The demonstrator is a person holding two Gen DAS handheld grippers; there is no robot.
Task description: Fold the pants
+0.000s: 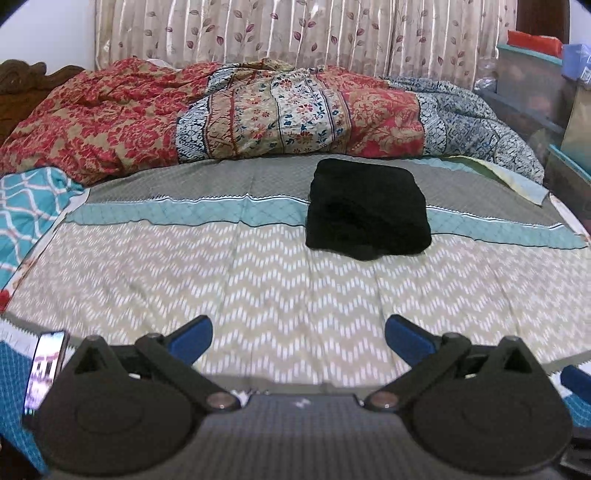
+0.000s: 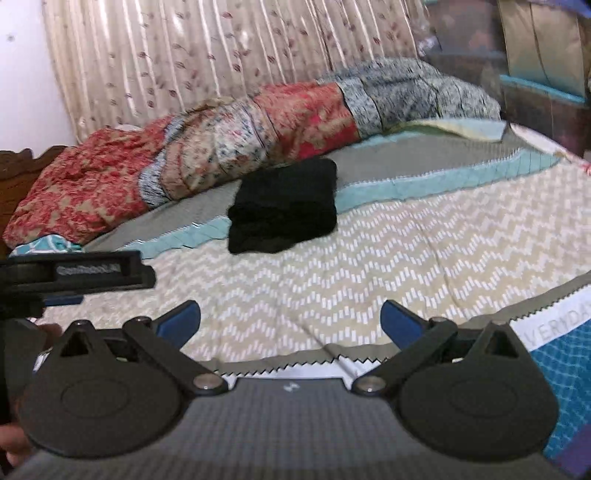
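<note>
Left gripper (image 1: 298, 334): jaws spread wide, holding nothing, only bedspread between the blue pads.
Right gripper (image 2: 290, 320): jaws spread wide, empty.
Black pants (image 1: 367, 210): folded into a compact bundle, lying well ahead of both grippers on the zigzag bedspread (image 1: 258, 291), across its teal stripe.
Floral quilt (image 1: 221, 114): bunched beyond the pants, before the curtain (image 1: 295, 33).
</note>
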